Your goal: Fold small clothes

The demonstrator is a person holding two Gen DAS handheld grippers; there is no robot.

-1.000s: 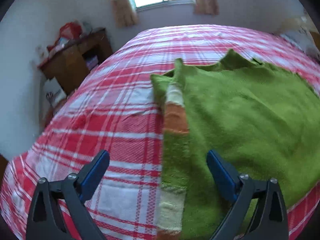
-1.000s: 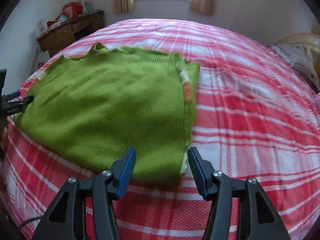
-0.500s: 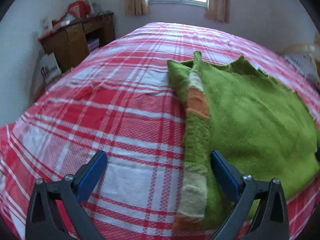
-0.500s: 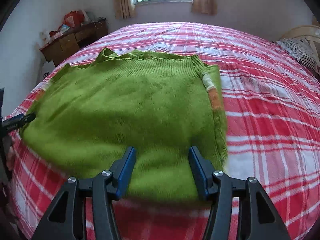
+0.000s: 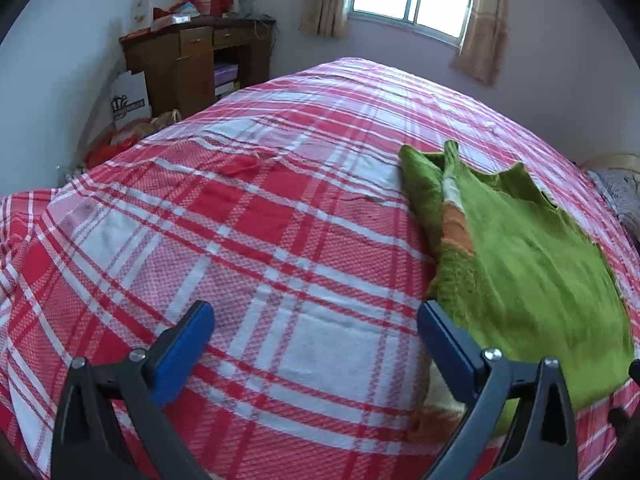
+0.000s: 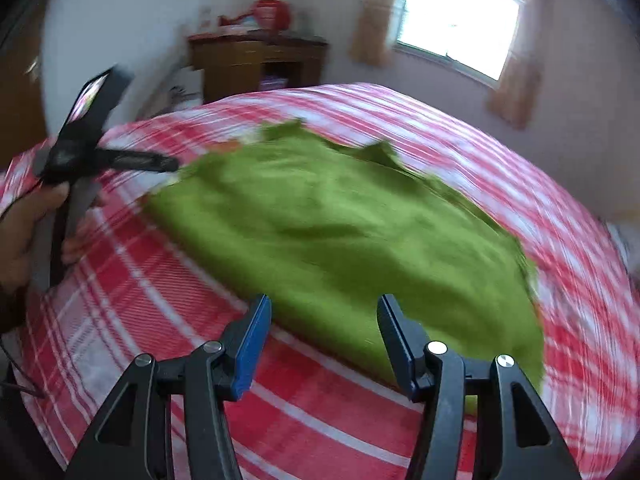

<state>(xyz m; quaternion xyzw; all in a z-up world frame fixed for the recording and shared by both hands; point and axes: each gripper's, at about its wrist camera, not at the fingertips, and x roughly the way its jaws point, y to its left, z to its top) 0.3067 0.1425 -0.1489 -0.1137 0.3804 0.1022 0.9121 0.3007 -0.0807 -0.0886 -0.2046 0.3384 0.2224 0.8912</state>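
Lying flat on the bed (image 5: pixel 280 240), the green sweater (image 6: pixel 340 232) points its neckline toward the window (image 6: pixel 460 20); the left claw (image 5: pixel 316 320) gapes wide and the right claw (image 6: pixel 324 336) half-wide, both empty.

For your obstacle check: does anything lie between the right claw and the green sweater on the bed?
Nothing visible does. The right claw stands open just over the near edge of the green sweater, with only the plaid bedspread beneath. The left claw is off to the side.
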